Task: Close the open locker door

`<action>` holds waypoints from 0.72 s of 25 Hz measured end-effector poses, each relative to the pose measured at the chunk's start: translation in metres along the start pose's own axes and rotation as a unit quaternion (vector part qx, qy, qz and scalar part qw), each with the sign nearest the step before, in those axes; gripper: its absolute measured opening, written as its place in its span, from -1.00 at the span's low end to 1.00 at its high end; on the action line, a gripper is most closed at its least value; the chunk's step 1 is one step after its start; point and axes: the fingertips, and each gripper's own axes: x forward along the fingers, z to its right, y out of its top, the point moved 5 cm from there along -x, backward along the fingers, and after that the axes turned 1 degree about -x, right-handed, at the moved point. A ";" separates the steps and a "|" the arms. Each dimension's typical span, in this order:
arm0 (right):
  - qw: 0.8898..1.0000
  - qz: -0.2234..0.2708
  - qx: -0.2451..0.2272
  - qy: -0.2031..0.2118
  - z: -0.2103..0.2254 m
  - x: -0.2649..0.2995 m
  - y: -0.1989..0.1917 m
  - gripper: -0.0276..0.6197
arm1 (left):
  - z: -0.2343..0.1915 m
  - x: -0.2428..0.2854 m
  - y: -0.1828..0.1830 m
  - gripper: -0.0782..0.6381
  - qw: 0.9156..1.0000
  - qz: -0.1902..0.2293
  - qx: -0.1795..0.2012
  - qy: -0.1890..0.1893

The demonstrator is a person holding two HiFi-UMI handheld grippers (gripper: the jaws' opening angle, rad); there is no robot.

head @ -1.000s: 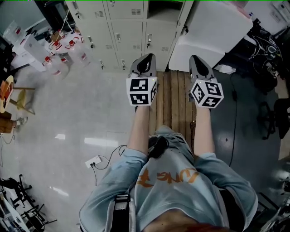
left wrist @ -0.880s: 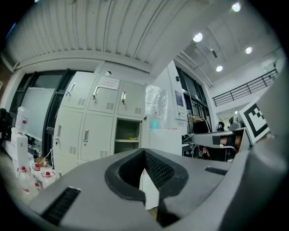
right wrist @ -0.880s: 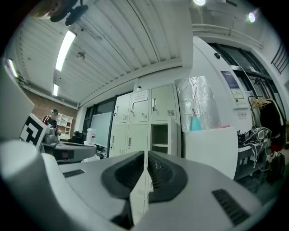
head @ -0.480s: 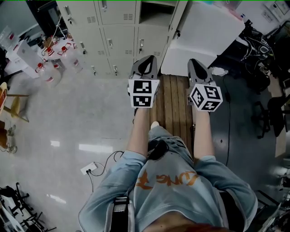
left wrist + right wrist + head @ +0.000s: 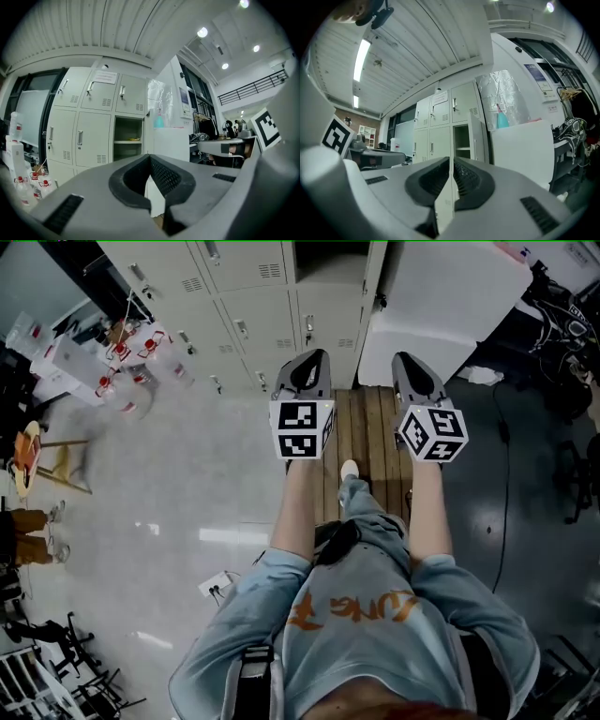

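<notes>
A bank of pale grey lockers (image 5: pixel 253 306) runs along the far wall. One compartment stands open (image 5: pixel 127 138) with a shelf inside; its door (image 5: pixel 477 136) is swung out on the right side, seen nearly edge-on (image 5: pixel 376 277). Both grippers are held side by side at chest height, well short of the lockers and pointing at them. My left gripper (image 5: pixel 305 362) is shut and holds nothing, its pads (image 5: pixel 164 176) meeting. My right gripper (image 5: pixel 411 362) is likewise shut and holds nothing, aimed near the open door.
A big white cabinet (image 5: pixel 441 306) stands just right of the open door. I stand on a strip of wooden planks (image 5: pixel 367 427). Clear bottles with red caps (image 5: pixel 131 357) sit on the floor at left; a power strip (image 5: pixel 220 585) lies behind me.
The person has stepped forward, one foot now showing on the planks. The view has swayed slightly. Both grippers keep their pose and stay shut.
</notes>
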 end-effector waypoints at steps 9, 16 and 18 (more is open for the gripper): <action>1.000 0.019 0.008 -0.017 0.083 0.054 0.000 -0.79 | -0.008 0.091 -0.004 -0.73 1.000 -0.010 0.005 -0.007; 0.998 0.031 0.009 0.055 0.102 0.118 0.010 -0.78 | -0.022 0.153 0.007 -0.73 1.000 -0.018 -0.004 0.004; 0.996 0.028 -0.023 0.078 0.104 0.134 0.015 -0.78 | -0.024 0.168 0.012 -0.73 1.000 -0.021 0.001 0.006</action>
